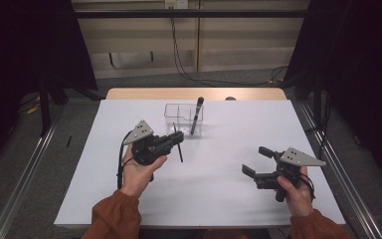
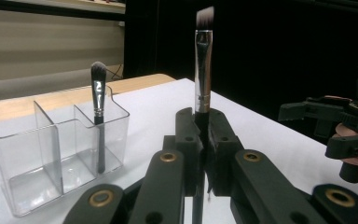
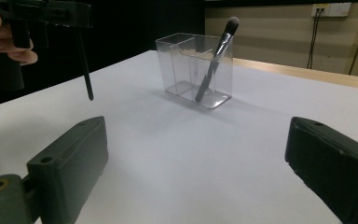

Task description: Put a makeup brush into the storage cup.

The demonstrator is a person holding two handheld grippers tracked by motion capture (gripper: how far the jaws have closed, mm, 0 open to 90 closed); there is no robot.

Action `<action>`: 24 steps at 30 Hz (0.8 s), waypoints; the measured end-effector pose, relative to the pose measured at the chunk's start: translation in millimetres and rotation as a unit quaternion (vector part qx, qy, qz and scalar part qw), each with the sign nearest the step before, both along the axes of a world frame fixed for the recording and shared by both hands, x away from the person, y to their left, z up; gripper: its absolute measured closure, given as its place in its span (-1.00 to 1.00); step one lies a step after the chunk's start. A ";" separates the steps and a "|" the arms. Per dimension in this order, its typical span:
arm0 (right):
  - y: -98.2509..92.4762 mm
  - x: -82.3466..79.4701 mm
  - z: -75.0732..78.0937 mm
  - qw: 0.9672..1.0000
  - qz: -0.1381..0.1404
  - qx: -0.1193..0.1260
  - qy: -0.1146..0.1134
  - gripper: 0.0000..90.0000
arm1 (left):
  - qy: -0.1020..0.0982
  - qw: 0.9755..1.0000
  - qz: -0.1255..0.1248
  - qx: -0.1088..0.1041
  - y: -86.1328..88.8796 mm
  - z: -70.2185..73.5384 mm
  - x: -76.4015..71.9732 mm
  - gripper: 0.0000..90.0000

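High view takes in the whole white worktop, with the clear organizer at upper centre and a brush leaning in its right compartment. Left tongs, centre-left, are clamped on a second brush; the left gripper view shows its bristles, blurred at the top edge. Right tongs, lower right, gape empty.
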State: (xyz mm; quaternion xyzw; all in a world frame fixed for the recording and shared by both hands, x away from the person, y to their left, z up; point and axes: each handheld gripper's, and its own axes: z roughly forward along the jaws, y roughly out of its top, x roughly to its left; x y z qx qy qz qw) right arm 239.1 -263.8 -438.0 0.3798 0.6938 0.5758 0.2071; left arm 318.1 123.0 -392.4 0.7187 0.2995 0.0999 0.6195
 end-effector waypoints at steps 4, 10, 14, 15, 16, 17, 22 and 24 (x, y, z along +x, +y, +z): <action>-5.9 -2.3 -1.7 1.000 -0.011 0.002 -0.003 -0.88 | -0.002 1.000 0.004 0.003 2.0 2.0 2.9 0.90; -15.9 -6.4 -3.7 1.000 -0.028 -0.001 -0.008 -0.90 | -0.004 1.000 0.008 0.006 2.3 6.3 9.3 0.90; -23.1 -11.8 -6.7 0.999 -0.037 0.000 -0.007 -0.93 | -0.004 1.000 0.008 0.011 2.5 7.1 13.1 0.90; -24.2 -13.1 -7.6 0.999 -0.041 0.002 -0.007 -0.93 | -0.004 1.000 0.008 0.013 2.4 7.4 13.9 0.90; -25.3 -13.8 -8.3 0.999 -0.041 0.000 -0.010 -0.94 | -0.004 1.000 0.009 0.013 1.8 8.4 15.6 0.90; -26.5 -15.5 -8.9 0.999 -0.043 -0.004 -0.011 -0.94 | -0.005 1.000 0.009 0.015 1.3 9.5 16.8 0.90; -29.5 -20.1 -12.0 0.998 -0.056 -0.004 -0.018 -0.97 | -0.011 1.000 0.010 0.019 -3.7 15.7 24.0 0.90; -30.2 -21.1 -13.5 0.998 -0.061 -0.004 -0.018 -0.98 | -0.010 1.000 0.013 0.018 -5.5 17.2 27.7 0.90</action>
